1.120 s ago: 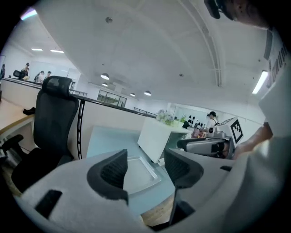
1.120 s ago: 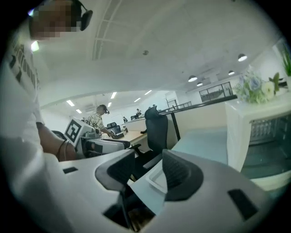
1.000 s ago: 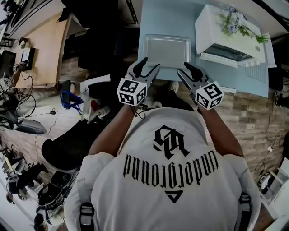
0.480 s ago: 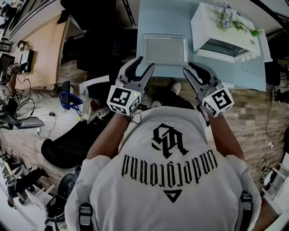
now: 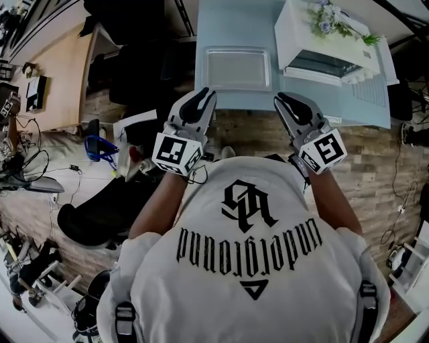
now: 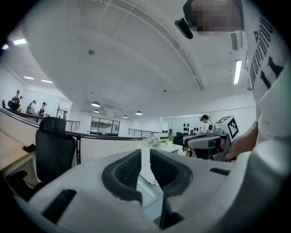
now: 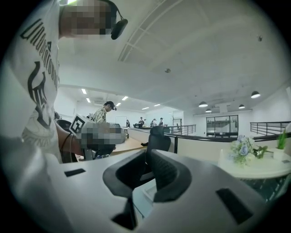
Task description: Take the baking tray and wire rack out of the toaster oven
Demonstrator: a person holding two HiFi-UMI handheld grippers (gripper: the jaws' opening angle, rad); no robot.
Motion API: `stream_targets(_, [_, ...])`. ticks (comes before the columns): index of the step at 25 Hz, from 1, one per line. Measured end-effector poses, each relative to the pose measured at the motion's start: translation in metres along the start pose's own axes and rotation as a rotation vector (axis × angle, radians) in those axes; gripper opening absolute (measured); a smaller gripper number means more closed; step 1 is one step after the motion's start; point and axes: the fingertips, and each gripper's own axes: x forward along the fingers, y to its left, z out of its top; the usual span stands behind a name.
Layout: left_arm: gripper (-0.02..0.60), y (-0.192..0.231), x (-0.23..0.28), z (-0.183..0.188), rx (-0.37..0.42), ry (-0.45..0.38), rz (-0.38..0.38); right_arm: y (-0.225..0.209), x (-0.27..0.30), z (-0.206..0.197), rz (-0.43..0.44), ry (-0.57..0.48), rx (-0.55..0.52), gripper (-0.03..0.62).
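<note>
Baking tray (image 5: 238,67), a shallow grey metal rectangle with rounded corners, lies flat on the pale blue table (image 5: 228,20), left of the boxy white toaster oven (image 5: 298,30), whose glass door (image 5: 318,67) hangs open. Wire rack (image 5: 372,90), thin parallel bars, lies at the oven's right. Near the table's front edge, the left tool (image 5: 201,95) and right tool (image 5: 287,100) have just been closing. Their ribbed black pads are almost together, with nothing between them. Only the head view shows the tray. The left gripper view catches a black office chair (image 6: 54,150) and the flowers (image 6: 154,140) on the oven.
</note>
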Motion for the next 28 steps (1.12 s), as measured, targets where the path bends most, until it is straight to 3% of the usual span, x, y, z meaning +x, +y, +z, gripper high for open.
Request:
stream_targets(8, [-0.002, -0.053, 0.011, 0.004, 0.013, -0.026, 0.017, -0.008, -0.054, -0.005, -0.012, -0.029, -0.002, 0.003])
stream_targets(14, [-0.002, -0.11, 0.014, 0.001, -0.012, -0.048, 0.043, -0.014, -0.114, -0.014, -0.025, -0.044, 0.014, 0.005])
stream_targets(28, [-0.003, -0.256, 0.012, -0.012, -0.011, -0.037, 0.024, -0.009, -0.268, -0.036, -0.031, -0.077, -0.018, 0.005])
